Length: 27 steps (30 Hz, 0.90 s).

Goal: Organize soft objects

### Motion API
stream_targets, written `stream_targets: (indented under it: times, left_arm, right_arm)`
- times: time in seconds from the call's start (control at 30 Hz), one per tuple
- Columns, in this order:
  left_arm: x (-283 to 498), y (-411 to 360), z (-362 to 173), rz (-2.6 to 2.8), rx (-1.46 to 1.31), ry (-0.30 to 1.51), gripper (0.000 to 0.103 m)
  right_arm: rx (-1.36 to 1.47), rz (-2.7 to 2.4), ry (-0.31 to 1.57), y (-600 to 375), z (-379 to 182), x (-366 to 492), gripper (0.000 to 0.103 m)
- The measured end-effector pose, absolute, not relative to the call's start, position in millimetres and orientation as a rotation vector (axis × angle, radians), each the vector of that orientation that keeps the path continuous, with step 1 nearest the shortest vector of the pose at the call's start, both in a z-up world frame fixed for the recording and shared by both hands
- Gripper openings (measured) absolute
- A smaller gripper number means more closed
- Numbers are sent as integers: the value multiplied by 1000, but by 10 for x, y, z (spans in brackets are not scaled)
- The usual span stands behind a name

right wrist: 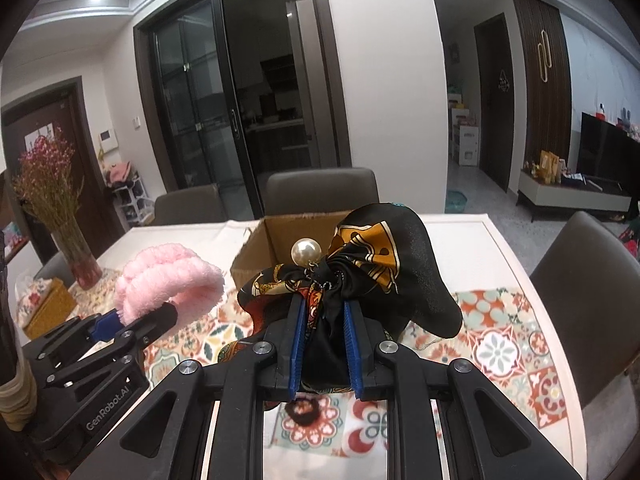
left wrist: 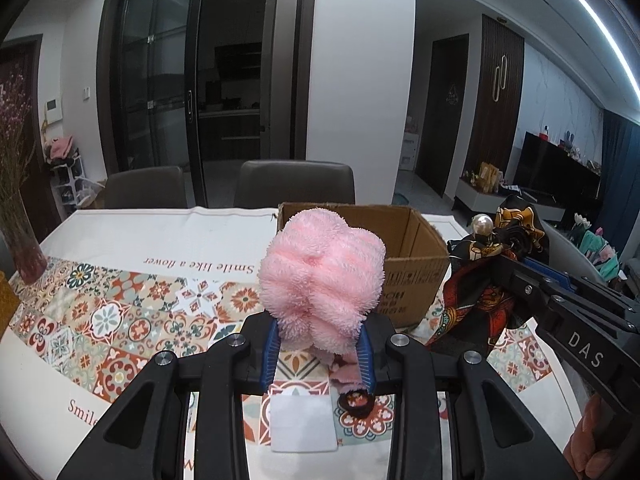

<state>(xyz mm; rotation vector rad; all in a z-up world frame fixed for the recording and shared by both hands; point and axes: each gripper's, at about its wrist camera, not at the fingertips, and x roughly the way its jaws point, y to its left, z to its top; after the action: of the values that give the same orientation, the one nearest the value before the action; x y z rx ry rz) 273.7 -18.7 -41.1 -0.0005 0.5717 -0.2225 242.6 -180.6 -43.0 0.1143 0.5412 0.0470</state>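
Note:
My left gripper (left wrist: 318, 344) is shut on a fluffy pink headband (left wrist: 320, 276) and holds it above the table, in front of an open cardboard box (left wrist: 416, 264). In the right wrist view the pink headband (right wrist: 168, 280) sits at the left in that gripper (right wrist: 138, 320). My right gripper (right wrist: 325, 344) is shut on a black, gold and red satin bow scrunchie (right wrist: 384, 264) with a pearl (right wrist: 306, 253), held just before the box (right wrist: 264, 244). The scrunchie (left wrist: 480, 280) also shows at the right in the left wrist view. A small dark hair tie (left wrist: 356, 400) lies on the table below, and it also shows in the right wrist view (right wrist: 306, 410).
The table carries a patterned tile-print cloth (left wrist: 120, 312). A vase of dried pink flowers (right wrist: 80, 256) stands at the left, a yellow box (right wrist: 48, 308) beside it. Grey chairs (left wrist: 296, 184) stand behind the table, another chair (right wrist: 592, 264) at the right. A white card (left wrist: 304, 420) lies near me.

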Motion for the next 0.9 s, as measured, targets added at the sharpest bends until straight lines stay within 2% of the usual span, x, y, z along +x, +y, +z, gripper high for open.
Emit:
stream_targets:
  times: [0.57, 0.9]
  left_arm:
    - [3165, -302, -13, -249, 14, 461, 32]
    - [3540, -381, 51, -252, 29, 445, 32]
  right_arm:
    - [106, 49, 430, -1950, -81, 2893, 20]
    - [81, 61, 399, -1966, 30, 3252, 20]
